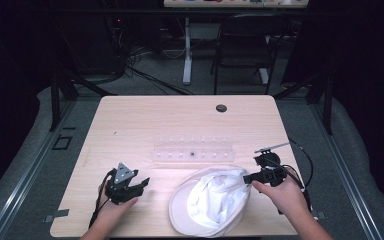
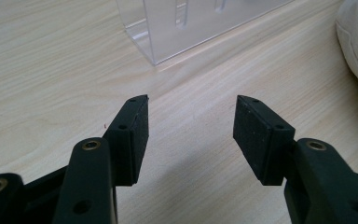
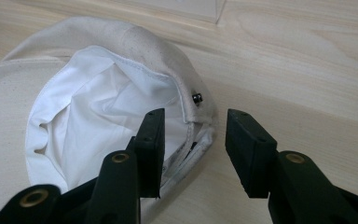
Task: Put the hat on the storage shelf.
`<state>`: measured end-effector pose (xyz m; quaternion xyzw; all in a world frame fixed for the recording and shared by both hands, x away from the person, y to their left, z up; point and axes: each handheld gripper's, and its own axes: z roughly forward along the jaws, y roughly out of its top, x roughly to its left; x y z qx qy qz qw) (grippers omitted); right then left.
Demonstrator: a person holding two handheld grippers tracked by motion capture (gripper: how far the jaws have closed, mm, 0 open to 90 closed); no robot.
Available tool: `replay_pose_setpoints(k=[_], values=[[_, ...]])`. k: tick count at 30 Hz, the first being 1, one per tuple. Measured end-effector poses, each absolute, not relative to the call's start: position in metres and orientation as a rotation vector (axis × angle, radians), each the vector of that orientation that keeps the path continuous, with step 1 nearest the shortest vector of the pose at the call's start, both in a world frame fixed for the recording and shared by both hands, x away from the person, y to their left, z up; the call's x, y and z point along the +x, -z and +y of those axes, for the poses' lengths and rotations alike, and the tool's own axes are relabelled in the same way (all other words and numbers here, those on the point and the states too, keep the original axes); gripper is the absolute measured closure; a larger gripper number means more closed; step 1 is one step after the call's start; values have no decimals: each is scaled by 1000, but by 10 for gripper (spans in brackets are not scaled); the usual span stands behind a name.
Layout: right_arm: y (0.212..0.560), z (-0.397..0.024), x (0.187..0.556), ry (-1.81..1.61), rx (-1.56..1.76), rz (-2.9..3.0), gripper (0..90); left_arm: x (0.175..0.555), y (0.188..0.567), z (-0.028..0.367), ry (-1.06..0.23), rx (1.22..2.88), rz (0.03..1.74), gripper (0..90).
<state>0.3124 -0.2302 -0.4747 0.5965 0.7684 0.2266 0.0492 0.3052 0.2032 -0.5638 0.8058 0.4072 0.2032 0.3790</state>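
Lying upside down near the table's (image 1: 130,110) front edge, right of its middle, the cap (image 1: 211,201) is showing its white lining in the high view. Its right gripper (image 1: 248,178) is reaching over the cap's right rim, while the left gripper (image 1: 144,184) is resting on the table near the front left corner, well apart from the cap. A clear rack (image 1: 192,151) is sitting just behind the cap.

Looking along the left gripper (image 2: 191,121), its jaws are standing released over bare wood, with the rack (image 2: 186,23) ahead and the cap (image 2: 356,51) at the right.

Looking along the right gripper (image 3: 193,135), its jaws are straddling the cap's (image 3: 121,60) rim, one inside against the lining, one outside, not yet pressing.
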Motion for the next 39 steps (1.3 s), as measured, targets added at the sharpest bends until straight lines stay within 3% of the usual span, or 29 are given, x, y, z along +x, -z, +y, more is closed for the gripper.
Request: replay_pose_setpoints(k=[12, 19, 39], values=[[476, -222, 320, -590, 1858, 2376, 651, 304, 564, 201, -512, 2068, 1031, 459], [475, -216, 323, -457, 1846, 2437, 758, 303, 564, 199, -505, 2076, 1016, 458], [466, -195, 331, -163, 1868, 2507, 799, 305, 567, 200, -504, 2080, 1029, 459]])
